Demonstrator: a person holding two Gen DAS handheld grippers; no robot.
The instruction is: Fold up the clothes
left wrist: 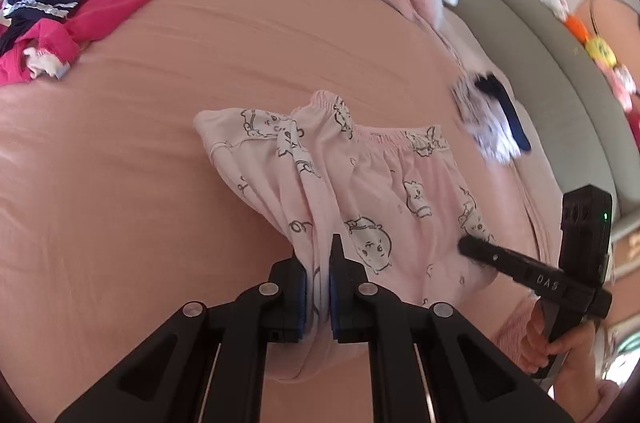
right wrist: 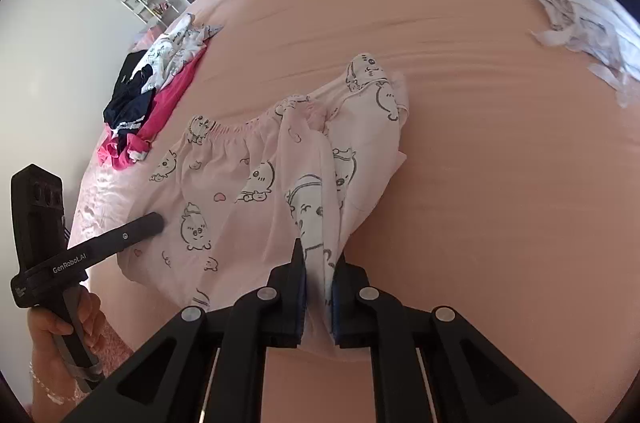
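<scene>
— What's the garment?

— Pale pink shorts (left wrist: pixel 384 199) printed with black-outlined cartoon animals, with a gathered elastic waistband.

— How do they lie?

— Waistband away from the near edge of the pink bed (left wrist: pixel 200 71), hems toward it. One side is bunched and folded over itself; the other is spread flatter. The hem cloth is lifted into creased ridges.

The left hand-held gripper (left wrist: pixel 318 287) pinches a fold of the pale pink cartoon-print pants (left wrist: pixel 384 191), which lie on the pink bed (left wrist: pixel 240 55). At the right, the right hand-held gripper (left wrist: pixel 476 249) meets the same garment's edge. A heap of navy, magenta and white clothes (left wrist: pixel 60 3) sits far left.
</scene>
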